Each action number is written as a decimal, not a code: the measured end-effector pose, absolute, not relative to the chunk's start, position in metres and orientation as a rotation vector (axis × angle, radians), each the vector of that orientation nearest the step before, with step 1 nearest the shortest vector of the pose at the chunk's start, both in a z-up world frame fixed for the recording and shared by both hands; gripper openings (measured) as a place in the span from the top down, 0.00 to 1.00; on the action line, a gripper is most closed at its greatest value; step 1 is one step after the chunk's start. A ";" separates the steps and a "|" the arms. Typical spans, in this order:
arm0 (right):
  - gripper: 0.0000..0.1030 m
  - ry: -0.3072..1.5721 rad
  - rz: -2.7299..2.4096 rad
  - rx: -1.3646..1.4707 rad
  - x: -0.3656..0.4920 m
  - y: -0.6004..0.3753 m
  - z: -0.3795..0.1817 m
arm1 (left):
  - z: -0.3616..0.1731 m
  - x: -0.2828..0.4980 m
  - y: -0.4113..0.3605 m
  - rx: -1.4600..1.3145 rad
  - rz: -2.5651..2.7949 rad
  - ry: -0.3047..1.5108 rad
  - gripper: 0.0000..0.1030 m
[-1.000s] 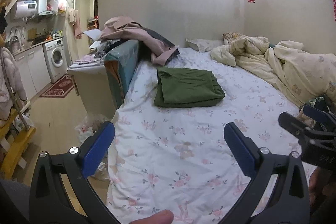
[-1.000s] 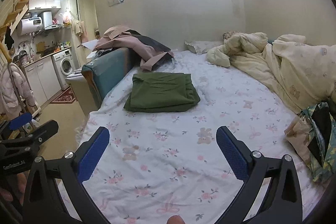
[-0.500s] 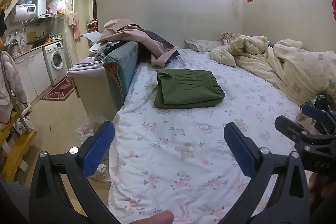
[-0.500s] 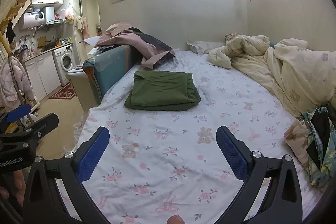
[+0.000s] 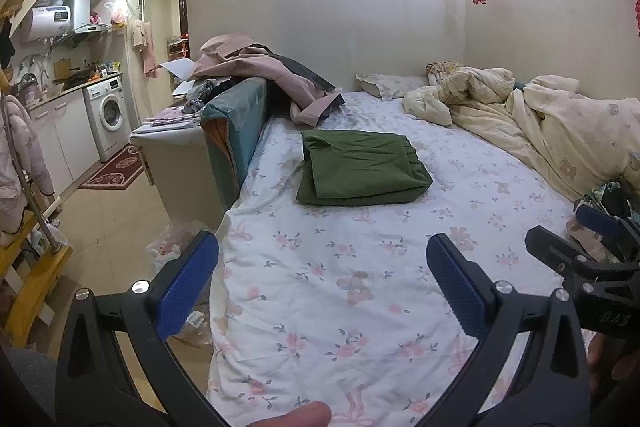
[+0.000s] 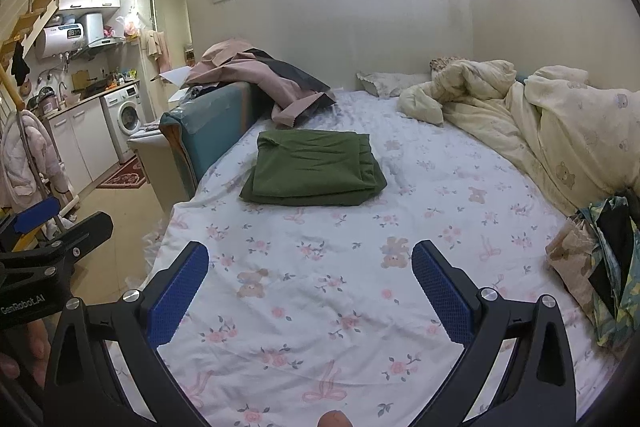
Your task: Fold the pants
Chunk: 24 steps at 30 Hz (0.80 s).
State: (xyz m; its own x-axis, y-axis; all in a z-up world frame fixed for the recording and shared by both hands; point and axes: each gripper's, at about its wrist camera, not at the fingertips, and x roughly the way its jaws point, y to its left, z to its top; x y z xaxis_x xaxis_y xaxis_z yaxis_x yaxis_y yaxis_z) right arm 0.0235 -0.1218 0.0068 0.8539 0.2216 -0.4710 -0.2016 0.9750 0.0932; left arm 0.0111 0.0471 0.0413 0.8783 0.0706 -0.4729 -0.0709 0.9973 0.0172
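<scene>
Green pants (image 5: 360, 169) lie folded in a flat rectangle on the floral bed sheet (image 5: 340, 287), near the left bed edge; they also show in the right wrist view (image 6: 314, 175). My left gripper (image 5: 322, 285) is open and empty, held above the near part of the bed, well short of the pants. My right gripper (image 6: 310, 293) is open and empty, also above the near sheet. Each gripper shows at the edge of the other's view, the right gripper (image 5: 588, 247) and the left gripper (image 6: 48, 227).
A cream duvet (image 5: 540, 123) is bunched along the right side. A pile of pink and dark clothes (image 5: 264, 75) lies on a teal sofa back (image 5: 236, 131) at the left. Patterned clothes (image 6: 600, 267) lie at the right edge. The floor and kitchen (image 5: 100, 115) are left.
Both grippers have drifted back a little and stay open. The pants have not moved.
</scene>
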 end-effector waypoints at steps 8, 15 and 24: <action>0.00 0.504 0.210 0.048 0.024 -0.124 0.007 | 0.041 0.011 0.048 0.000 0.073 0.491 0.00; 0.00 0.517 0.200 0.063 0.026 -0.126 0.006 | 0.040 0.011 0.048 0.001 0.075 0.493 0.00; 0.00 0.529 0.198 0.049 0.026 -0.121 0.004 | 0.040 0.011 0.051 -0.003 0.072 0.498 0.00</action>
